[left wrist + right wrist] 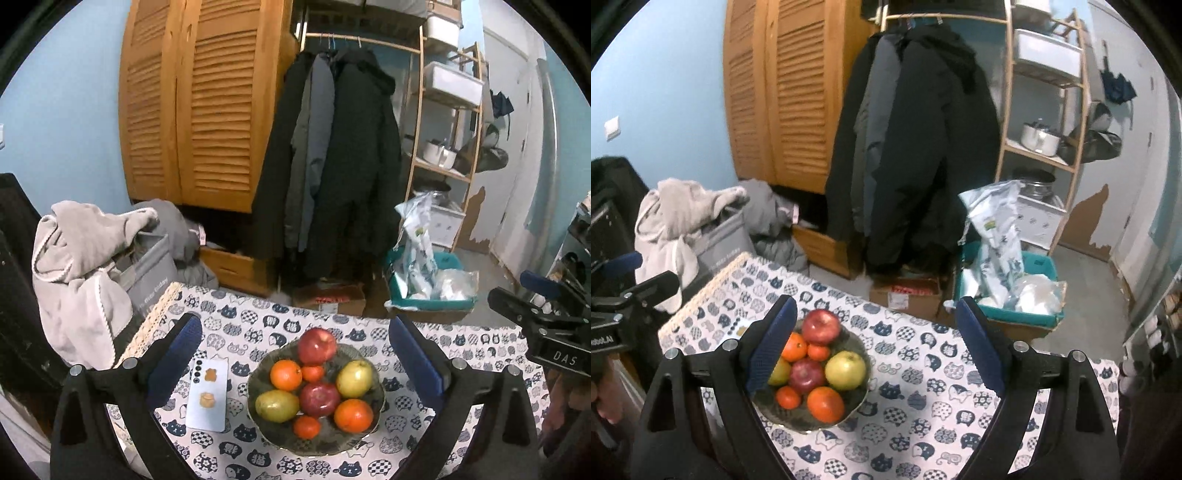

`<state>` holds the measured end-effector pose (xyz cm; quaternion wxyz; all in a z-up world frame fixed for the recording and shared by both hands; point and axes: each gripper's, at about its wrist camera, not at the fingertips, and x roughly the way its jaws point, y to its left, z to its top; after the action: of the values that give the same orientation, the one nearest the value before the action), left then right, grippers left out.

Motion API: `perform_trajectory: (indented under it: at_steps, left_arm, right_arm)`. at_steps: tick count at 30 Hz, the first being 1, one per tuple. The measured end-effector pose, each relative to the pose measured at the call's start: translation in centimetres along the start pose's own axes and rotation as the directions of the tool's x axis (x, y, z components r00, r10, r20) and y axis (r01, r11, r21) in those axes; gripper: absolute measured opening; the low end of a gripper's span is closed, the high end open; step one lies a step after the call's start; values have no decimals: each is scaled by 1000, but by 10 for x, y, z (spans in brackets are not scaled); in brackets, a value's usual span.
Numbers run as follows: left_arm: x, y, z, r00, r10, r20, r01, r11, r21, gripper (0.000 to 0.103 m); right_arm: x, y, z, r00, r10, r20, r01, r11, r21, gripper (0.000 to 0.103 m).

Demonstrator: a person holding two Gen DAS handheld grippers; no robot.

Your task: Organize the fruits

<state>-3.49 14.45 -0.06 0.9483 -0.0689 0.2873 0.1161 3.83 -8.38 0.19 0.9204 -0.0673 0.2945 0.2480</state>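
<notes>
Your left gripper point(295, 354) hangs above the table with its blue-padded jaws spread wide, holding nothing. Your right gripper point(877, 343) is likewise wide and empty. Between the left fingers sits the dark glass bowl point(380, 402) on the cat-print tablecloth point(461, 343), filled with two red apples, two yellow-green pears and four oranges of mixed size. Just left of the bowl lies a white phone point(207, 397), back up.

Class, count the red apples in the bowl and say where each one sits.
2. One red apple sits at the bowl's far rim; the other red apple sits in the middle of the pile. More could be hidden underneath.
</notes>
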Motion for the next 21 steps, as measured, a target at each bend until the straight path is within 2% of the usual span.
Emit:
perform_trajectory:
  at_steps: [8,14,21]
  left_arm:
    - [-11,-13,5,998,27,53,-30,999,45,102]
    - [-14,-22,6,998,8,55,-11,999,50,102]
    - [-11,-29,7,999,5,48,-7,998,57,102]
  right_arm:
    - [-16,-28,-13,997,-71,33,70,997,31,86]
    - [-15,-43,-20,993,-112,30,111,993,42,86]
    - [-19,-49,-23,992,-118,34,116,992,45,86]
